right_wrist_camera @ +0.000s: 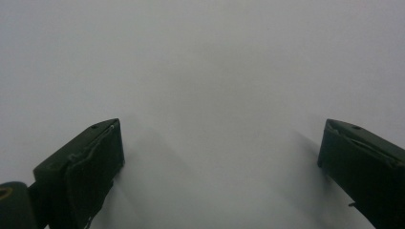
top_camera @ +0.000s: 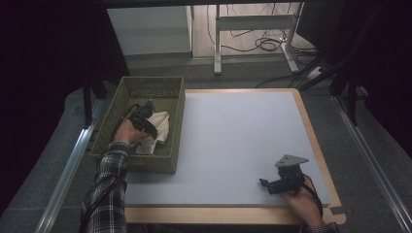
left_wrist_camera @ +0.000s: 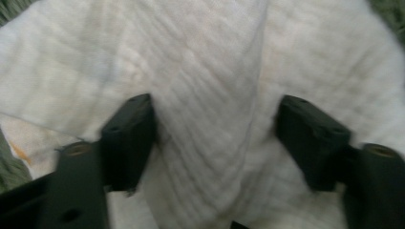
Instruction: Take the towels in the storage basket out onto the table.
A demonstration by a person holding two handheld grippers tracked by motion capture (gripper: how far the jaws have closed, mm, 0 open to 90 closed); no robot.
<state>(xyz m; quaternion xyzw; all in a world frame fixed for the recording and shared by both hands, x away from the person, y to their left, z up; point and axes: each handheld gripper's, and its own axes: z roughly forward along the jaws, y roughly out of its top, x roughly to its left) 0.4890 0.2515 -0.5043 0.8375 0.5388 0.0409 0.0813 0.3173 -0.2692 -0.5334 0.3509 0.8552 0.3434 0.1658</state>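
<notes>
Two grippers are at work over a grey-topped table point(top_camera: 233, 141) with a wooden edge. At its left side sits an olive woven basket point(top_camera: 121, 92), and inside it lies a crumpled white cloth point(top_camera: 158, 127), bunched toward the basket's right wall. The left gripper point(top_camera: 141, 116), carried by a hand in a plaid sleeve point(top_camera: 104, 189), is down in the basket on top of the cloth. In the left gripper view its jaws stand partly apart with a raised fold of the cloth point(left_wrist_camera: 210, 95) between them; the fabric bulges up against both pads, so they appear to press on it from either side. The right gripper point(top_camera: 265, 183) rests low at the table's near right corner, well apart from the basket. In the right gripper view its jaws stand wide with just bare grey tabletop point(right_wrist_camera: 210, 71) between them, holding nothing.
</notes>
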